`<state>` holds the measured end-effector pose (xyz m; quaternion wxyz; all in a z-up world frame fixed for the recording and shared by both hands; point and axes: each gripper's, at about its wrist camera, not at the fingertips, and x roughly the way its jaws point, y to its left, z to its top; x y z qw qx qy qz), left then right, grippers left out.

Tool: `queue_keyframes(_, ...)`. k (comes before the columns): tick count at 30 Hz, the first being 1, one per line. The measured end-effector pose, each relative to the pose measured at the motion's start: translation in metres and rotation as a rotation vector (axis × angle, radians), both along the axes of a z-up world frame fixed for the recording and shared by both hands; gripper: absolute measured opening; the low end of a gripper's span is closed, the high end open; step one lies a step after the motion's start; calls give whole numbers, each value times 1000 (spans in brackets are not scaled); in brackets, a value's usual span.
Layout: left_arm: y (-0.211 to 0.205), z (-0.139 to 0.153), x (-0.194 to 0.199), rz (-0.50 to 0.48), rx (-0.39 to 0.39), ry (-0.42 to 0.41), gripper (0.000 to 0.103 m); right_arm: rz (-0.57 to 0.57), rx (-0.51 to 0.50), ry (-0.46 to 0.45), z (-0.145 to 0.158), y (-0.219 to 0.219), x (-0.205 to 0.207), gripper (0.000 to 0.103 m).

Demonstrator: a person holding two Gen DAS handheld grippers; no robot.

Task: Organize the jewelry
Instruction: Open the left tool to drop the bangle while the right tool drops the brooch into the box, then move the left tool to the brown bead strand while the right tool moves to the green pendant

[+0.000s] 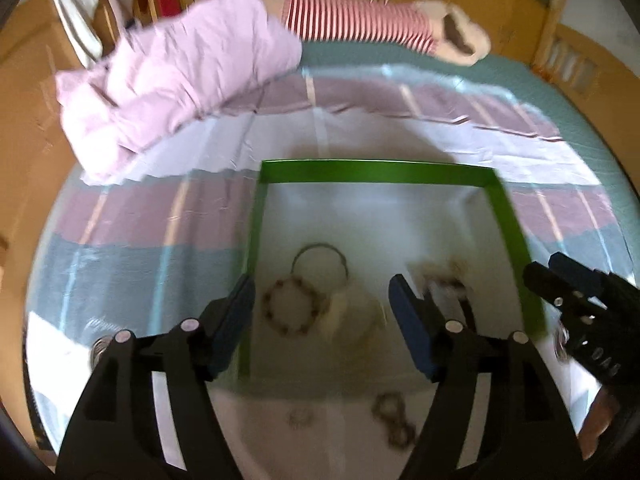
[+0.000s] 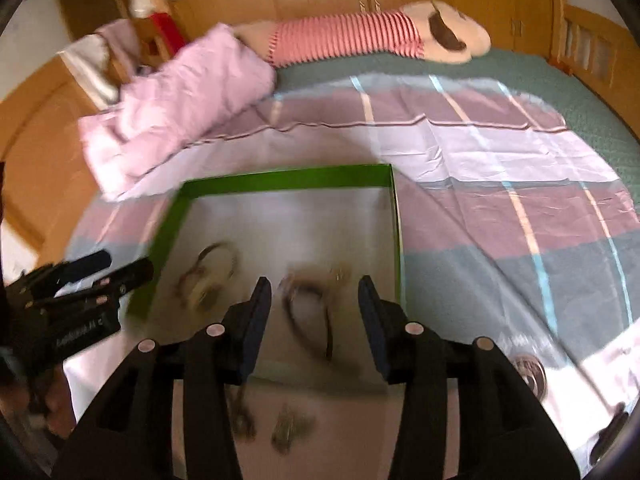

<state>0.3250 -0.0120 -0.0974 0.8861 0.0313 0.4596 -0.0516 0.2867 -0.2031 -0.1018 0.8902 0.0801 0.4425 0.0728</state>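
Tray [image 1: 508,216] lies on cloth [image 1: 160,216] spread over bed [image 1: 580,92]. In tray: beaded bracelet [image 1: 290,308] at left with hoop [image 1: 320,258] just behind it; tangled pieces [image 1: 444,280] at right. Loose jewelry [image 1: 394,420] on cloth before tray's near edge; folded quilt [image 1: 176,80] behind-left of tray, plush toy [image 1: 384,24] behind at bed's far side.

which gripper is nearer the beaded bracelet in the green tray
Left. The left gripper hangs open right above the beaded bracelet, which lies just inside its left finger. The right gripper sits off beyond the green tray, past its right wall.
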Motion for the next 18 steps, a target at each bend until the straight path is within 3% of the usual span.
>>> queue_keyframes(3, 4, 0, -47, -18, 1, -14, 58, 64, -22, 33, -10, 6, -38, 42)
queue_keyframes(6, 2, -19, -67, -20, 8, 29, 56, 84, -110, 123, -48, 21, -49, 42)
queue_keyframes(10, -3, -47, -73, -15, -3, 114, 54, 65, -102, 213, -86, 30, -45, 42)
queue_keyframes(18, 7, -64, -80, 24, 17, 151, 54, 58, -107, 267, -105, 53, -27, 42)
